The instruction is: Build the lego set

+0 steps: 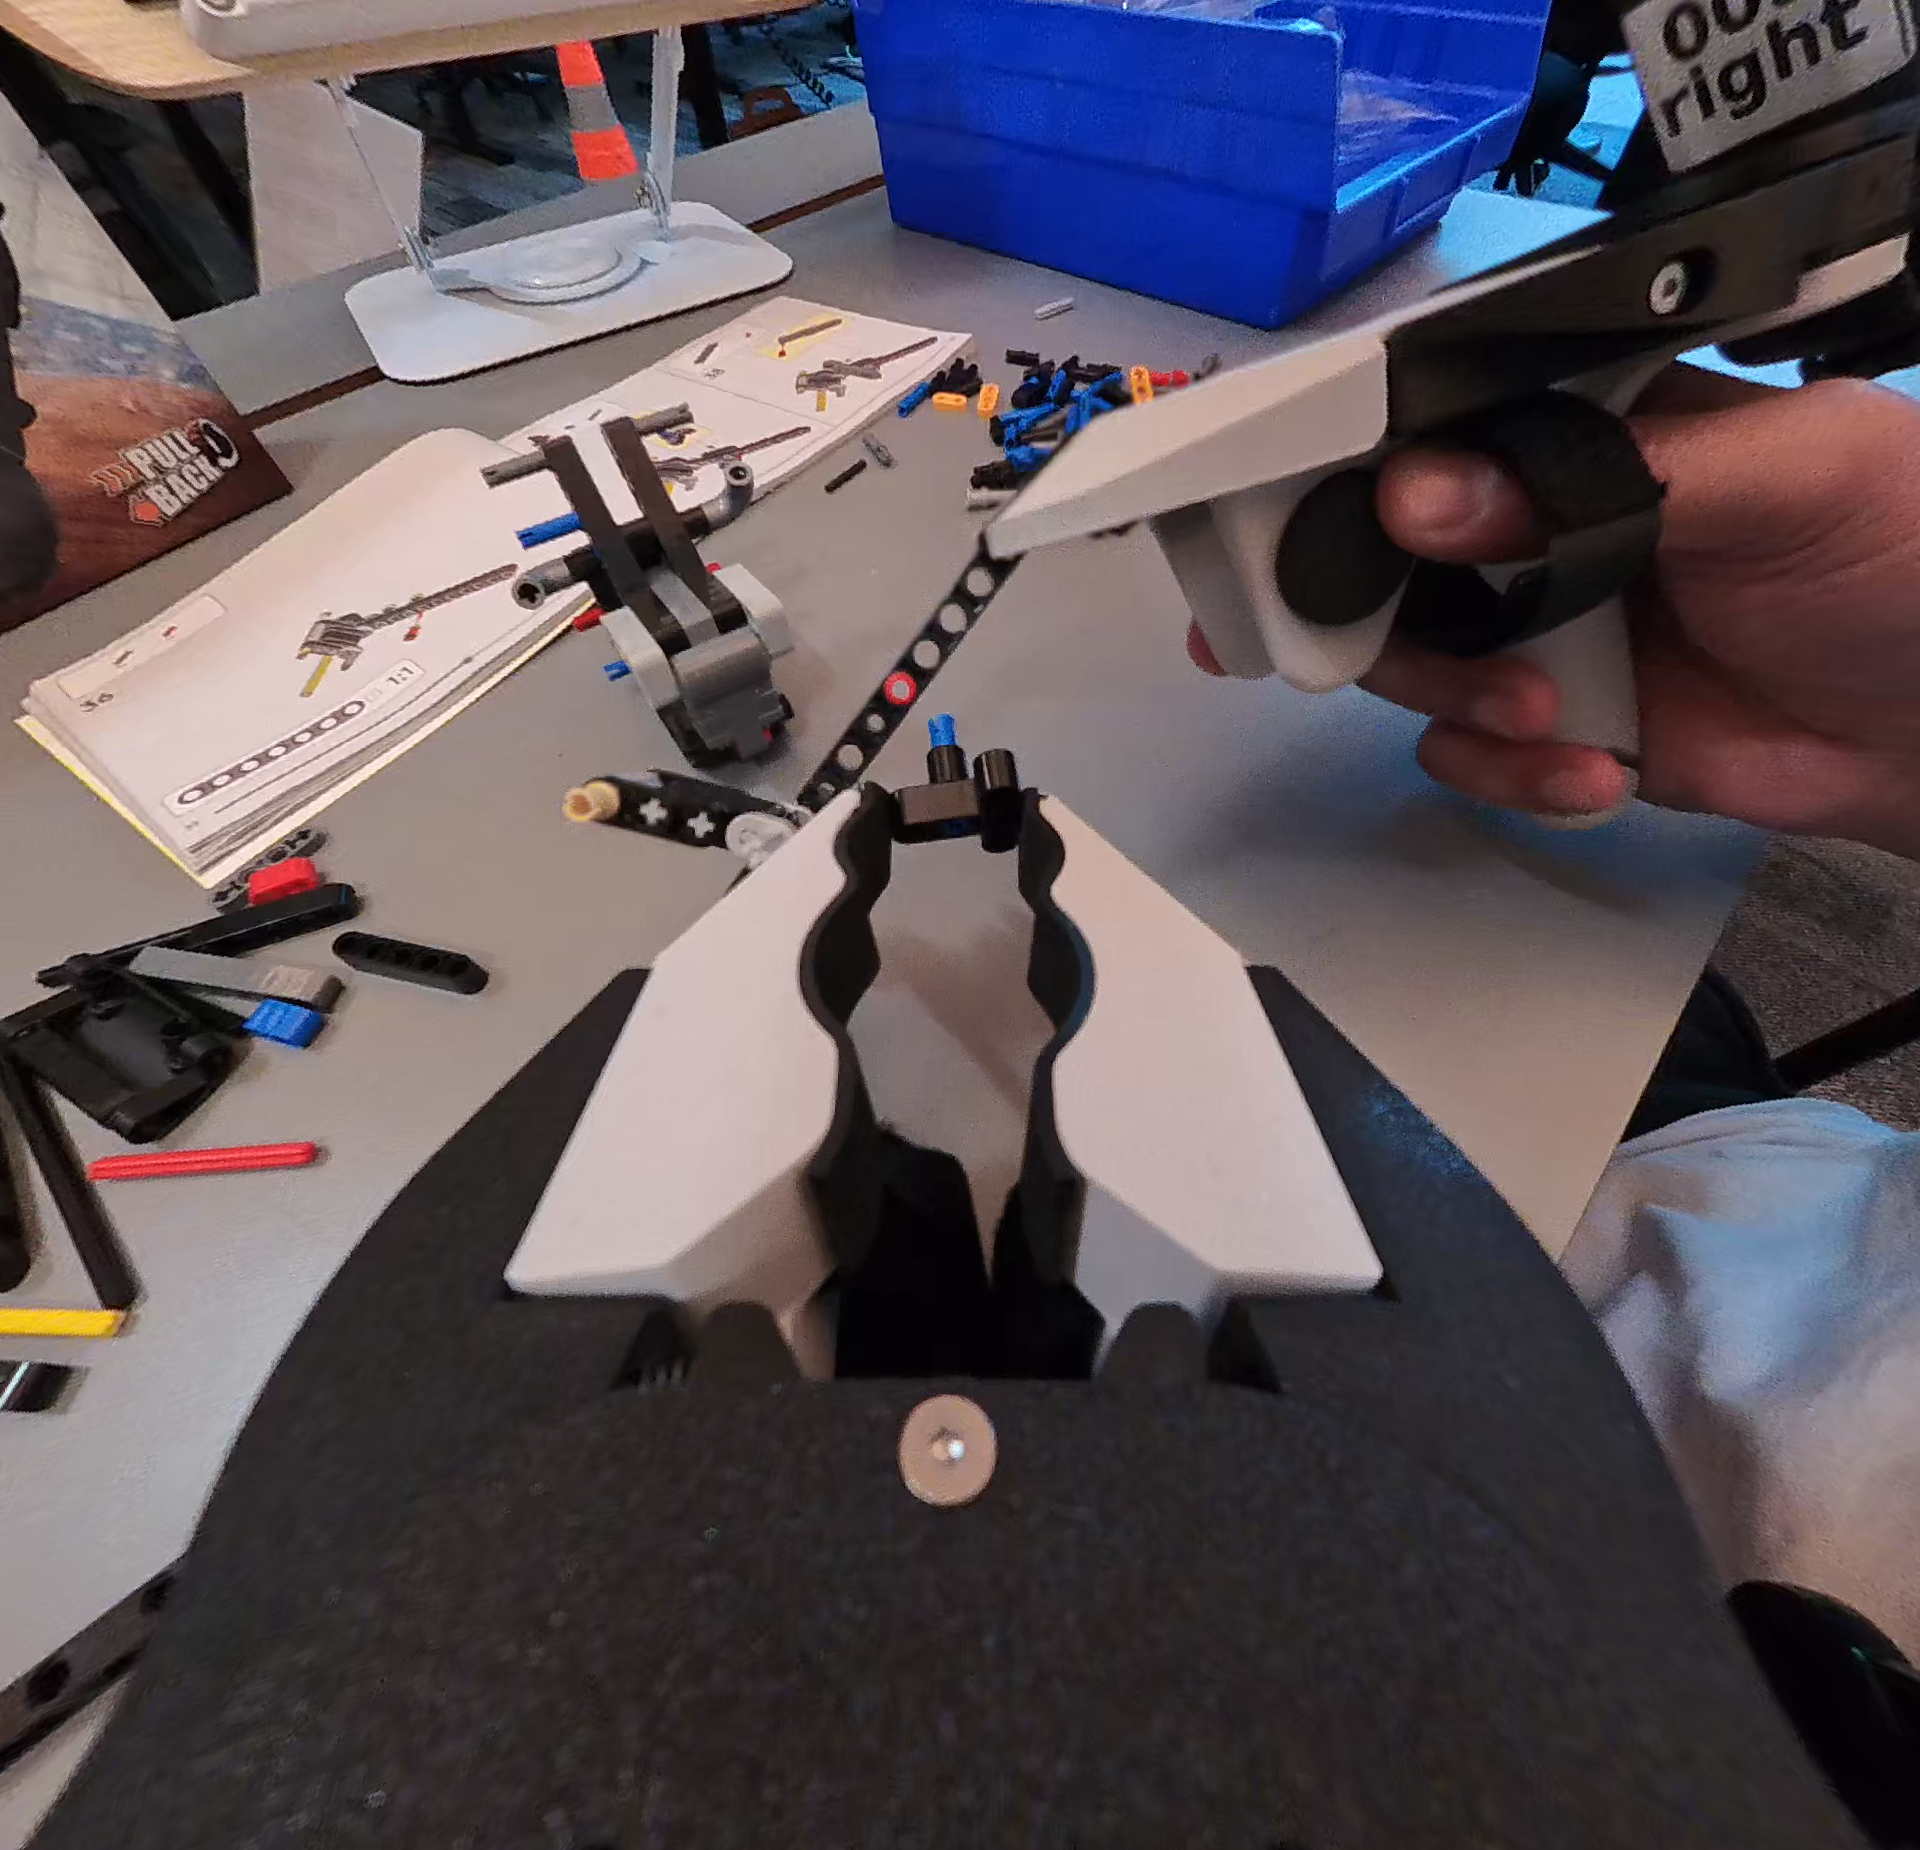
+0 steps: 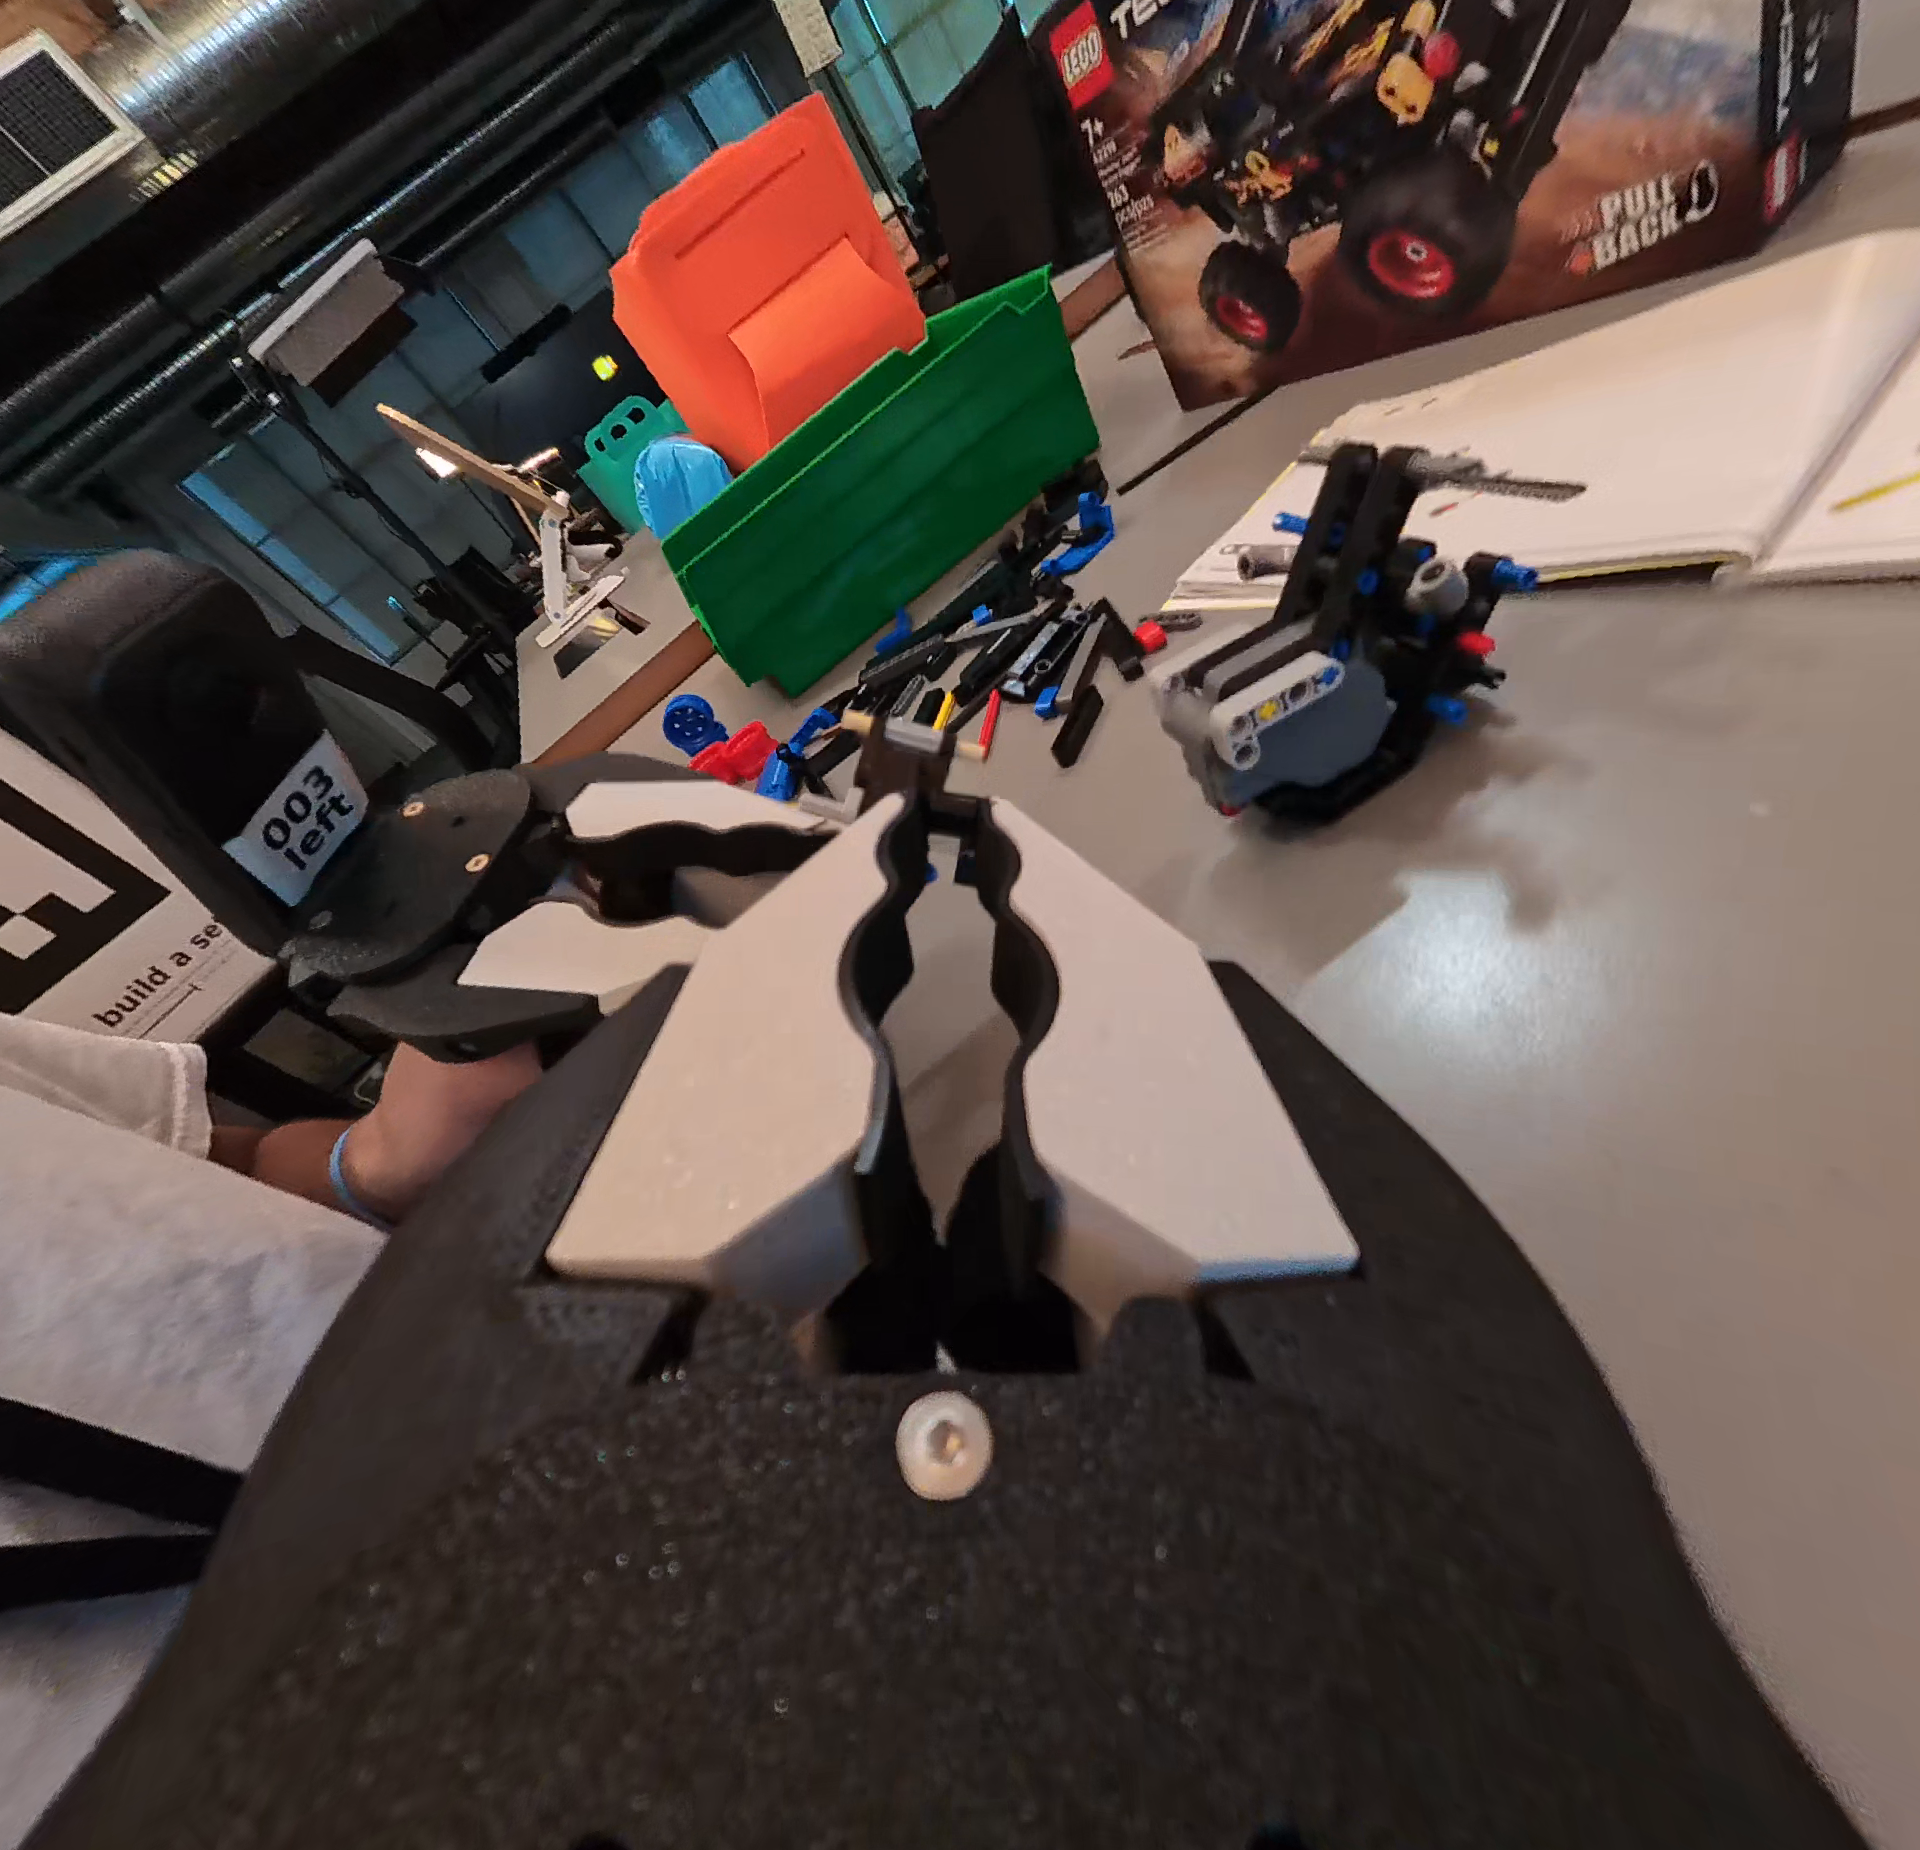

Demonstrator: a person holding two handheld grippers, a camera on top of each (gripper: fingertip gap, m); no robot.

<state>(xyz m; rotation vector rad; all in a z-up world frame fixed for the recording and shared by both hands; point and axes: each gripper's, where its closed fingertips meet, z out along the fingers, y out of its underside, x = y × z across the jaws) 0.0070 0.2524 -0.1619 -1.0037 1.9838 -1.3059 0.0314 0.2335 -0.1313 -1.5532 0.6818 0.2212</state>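
Observation:
My left gripper (image 1: 951, 813) is shut on a small black connector (image 1: 951, 798) with a blue pin sticking up from it. My right gripper (image 2: 940, 813) is shut on the end of a long black holed beam (image 1: 914, 668). In the left wrist view it (image 1: 1003, 538) reaches in from the upper right, and the beam slants down to just left of the connector. A second short black beam with a tan axle (image 1: 665, 803) hangs at its lower end. The left gripper (image 2: 727, 881) shows at the left in the right wrist view. The partly built grey and black model (image 1: 686, 616) (image 2: 1320, 688) stands on the table.
The open instruction booklet (image 1: 343, 616) (image 2: 1662, 418) lies behind the model. Loose parts lie in piles (image 1: 1060, 408) (image 2: 987, 647) and at the left (image 1: 187, 990). A blue bin (image 1: 1195, 159), a green bin (image 2: 883, 543) and the set's box (image 2: 1455, 138) stand at the back. Left tips to right tips: about 5 cm.

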